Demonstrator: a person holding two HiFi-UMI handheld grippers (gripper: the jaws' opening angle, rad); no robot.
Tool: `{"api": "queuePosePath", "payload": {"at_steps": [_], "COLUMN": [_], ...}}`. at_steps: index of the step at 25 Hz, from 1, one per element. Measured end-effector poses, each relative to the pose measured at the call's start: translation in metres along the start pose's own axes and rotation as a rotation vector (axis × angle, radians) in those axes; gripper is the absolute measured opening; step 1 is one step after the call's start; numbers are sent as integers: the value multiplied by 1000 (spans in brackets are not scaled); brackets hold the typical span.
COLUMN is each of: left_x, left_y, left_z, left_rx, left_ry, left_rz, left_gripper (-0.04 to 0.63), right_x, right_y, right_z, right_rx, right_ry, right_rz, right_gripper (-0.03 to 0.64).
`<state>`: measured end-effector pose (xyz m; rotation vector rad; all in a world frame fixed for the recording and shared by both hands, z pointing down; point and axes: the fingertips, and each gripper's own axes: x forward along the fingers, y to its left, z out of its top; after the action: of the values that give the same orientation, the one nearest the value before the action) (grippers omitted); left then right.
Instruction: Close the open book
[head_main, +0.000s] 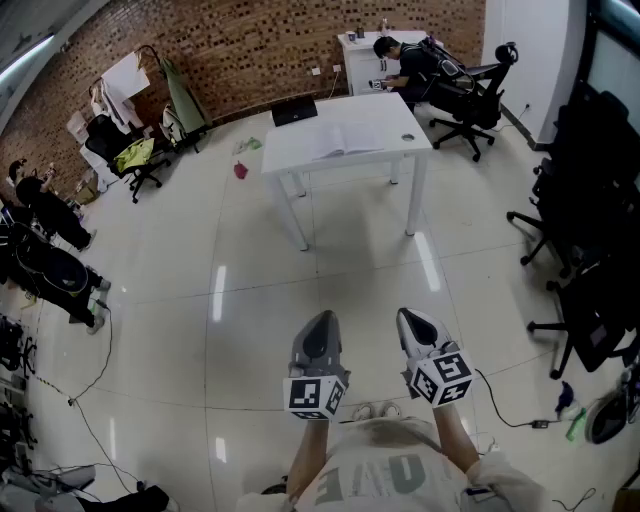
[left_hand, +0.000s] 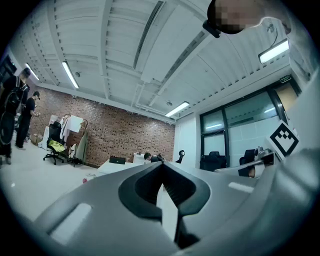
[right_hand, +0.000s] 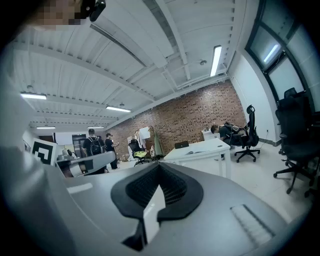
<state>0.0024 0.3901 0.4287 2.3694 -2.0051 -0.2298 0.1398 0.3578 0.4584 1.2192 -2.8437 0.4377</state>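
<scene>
The open book lies flat, pages up, on a white table far across the room in the head view. In the right gripper view the book shows as a thin pale shape on that table. My left gripper and right gripper are held side by side close to my body, well short of the table, over bare floor. Both are shut with nothing between the jaws; their tips meet in the left gripper view and the right gripper view.
A black laptop and a small round object share the table. Behind it a person sits at a desk. Black office chairs line the right side. People stand at the left. A cable runs on the floor.
</scene>
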Motion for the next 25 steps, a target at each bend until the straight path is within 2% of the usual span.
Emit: {"api": "queuePosePath", "payload": {"at_steps": [9, 16, 21, 25], "left_x": [7, 12, 59, 107], "left_y": [-23, -10, 17, 64], "left_z": [-13, -20, -22, -20], "left_rx": [-22, -37, -40, -54], "left_ry": [15, 24, 0, -12], "left_rz": [11, 46, 31, 35], "left_gripper": [17, 17, 17, 17], "right_x": [-23, -19, 26, 97], "right_y": [-28, -39, -55, -62], "right_z": [-5, -21, -15, -8], "right_rx": [-18, -2, 11, 28], "right_ry": [20, 55, 31, 35], "right_rz": [5, 11, 27, 50], "right_gripper": [2, 3, 3, 3]}}
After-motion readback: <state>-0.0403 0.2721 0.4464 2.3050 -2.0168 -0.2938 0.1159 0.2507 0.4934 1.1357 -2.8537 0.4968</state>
